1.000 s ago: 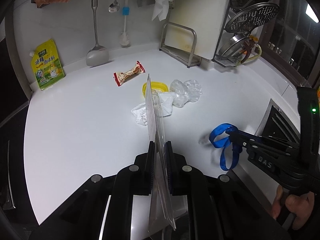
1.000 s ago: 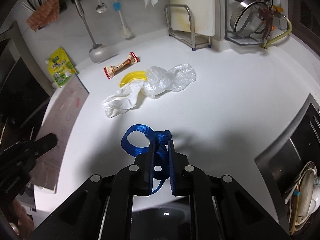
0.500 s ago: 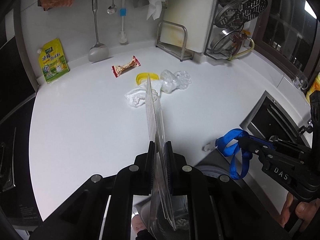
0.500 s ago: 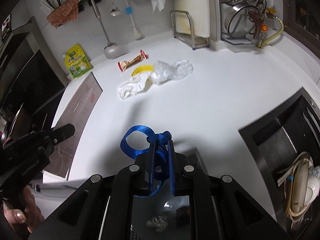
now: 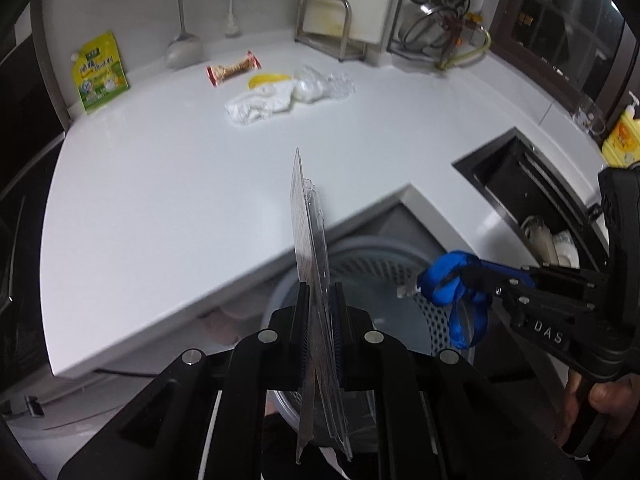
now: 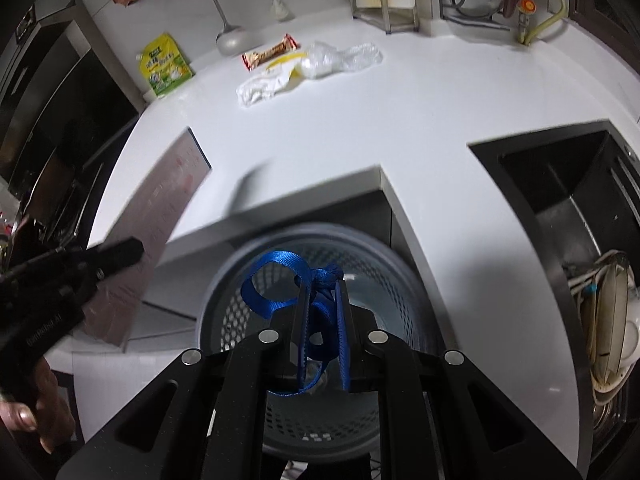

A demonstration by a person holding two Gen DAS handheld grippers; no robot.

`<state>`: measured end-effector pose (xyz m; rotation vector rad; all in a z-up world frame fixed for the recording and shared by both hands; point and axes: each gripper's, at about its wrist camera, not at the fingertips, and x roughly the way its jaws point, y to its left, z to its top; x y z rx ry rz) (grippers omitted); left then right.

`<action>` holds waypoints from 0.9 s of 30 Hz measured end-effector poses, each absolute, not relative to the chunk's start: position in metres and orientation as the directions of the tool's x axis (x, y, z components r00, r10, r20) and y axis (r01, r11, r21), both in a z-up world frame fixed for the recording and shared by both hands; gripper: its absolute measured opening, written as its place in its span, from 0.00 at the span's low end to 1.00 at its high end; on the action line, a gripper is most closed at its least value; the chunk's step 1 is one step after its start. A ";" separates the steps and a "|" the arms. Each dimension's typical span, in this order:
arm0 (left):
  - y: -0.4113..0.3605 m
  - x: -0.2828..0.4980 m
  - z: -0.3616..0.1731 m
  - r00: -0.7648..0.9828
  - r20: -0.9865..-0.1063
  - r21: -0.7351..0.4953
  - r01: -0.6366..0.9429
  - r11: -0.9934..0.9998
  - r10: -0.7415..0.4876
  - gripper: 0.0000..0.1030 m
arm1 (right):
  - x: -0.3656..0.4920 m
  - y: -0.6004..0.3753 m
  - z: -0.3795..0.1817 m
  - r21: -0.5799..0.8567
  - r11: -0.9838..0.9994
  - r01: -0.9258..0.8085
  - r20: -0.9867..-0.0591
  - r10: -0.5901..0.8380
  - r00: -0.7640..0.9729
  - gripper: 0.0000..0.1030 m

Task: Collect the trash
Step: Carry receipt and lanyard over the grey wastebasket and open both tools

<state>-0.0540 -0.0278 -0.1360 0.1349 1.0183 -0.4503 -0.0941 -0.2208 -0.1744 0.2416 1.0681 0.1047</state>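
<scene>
My left gripper [image 5: 319,296] is shut on a clear plastic blister pack [image 5: 306,240], held edge-on above a grey perforated trash bin [image 5: 372,252] below the counter edge. My right gripper [image 6: 323,292] is shut on a blue ribbon strap [image 6: 276,284] and hangs over the same bin [image 6: 240,312]. The right gripper with the strap also shows in the left wrist view [image 5: 460,280]. On the white counter lie a snack bar wrapper [image 5: 233,69], a yellow lid [image 5: 268,78], a white crumpled bag [image 5: 260,101] and a clear plastic bag [image 5: 324,86].
A green-yellow refill pouch [image 5: 98,72] leans on the back wall. A ladle [image 5: 183,46], a cutting board rack [image 5: 340,28] and a dish rack [image 5: 444,20] stand at the back. A black sink [image 6: 580,208] with dishes is at the right.
Both grippers have pulled back from the counter, with their loads, to above the trash bin, which has come into view. The counter trash now lies farther away.
</scene>
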 end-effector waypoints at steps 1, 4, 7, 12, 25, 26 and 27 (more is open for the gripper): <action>-0.030 -0.058 -0.140 0.434 -0.851 -0.097 0.424 0.901 -0.296 0.11 | -0.096 -0.222 -0.176 0.247 0.968 0.029 -0.855 0.204 0.476 0.11; -0.039 -0.069 -0.151 0.413 -0.862 -0.102 0.428 0.898 -0.294 0.11 | -0.103 -0.224 -0.185 0.248 0.968 0.019 -0.863 0.212 0.459 0.11; -0.048 -0.078 -0.161 0.389 -0.875 -0.103 0.432 0.896 -0.288 0.11 | -0.109 -0.228 -0.193 0.248 0.969 0.012 -0.871 0.218 0.441 0.11; -0.057 -0.084 -0.181 0.333 -0.903 -0.110 0.428 0.897 -0.270 0.11 | -0.113 -0.229 -0.205 0.239 0.971 -0.001 -0.884 0.218 0.414 0.12; -0.058 -0.087 -0.197 0.287 -0.926 -0.119 0.394 0.911 -0.244 0.12 | -0.113 -0.228 -0.217 0.257 0.966 -0.027 -0.892 0.247 0.379 0.17; -0.056 -0.087 -0.196 0.289 -0.926 -0.118 0.389 0.914 -0.242 0.13 | -0.113 -0.229 -0.217 0.262 0.965 -0.027 -0.889 0.252 0.382 0.24; -0.055 -0.087 -0.196 0.291 -0.925 -0.120 0.383 0.916 -0.242 0.16 | -0.114 -0.230 -0.216 0.262 0.965 -0.025 -0.887 0.251 0.387 0.33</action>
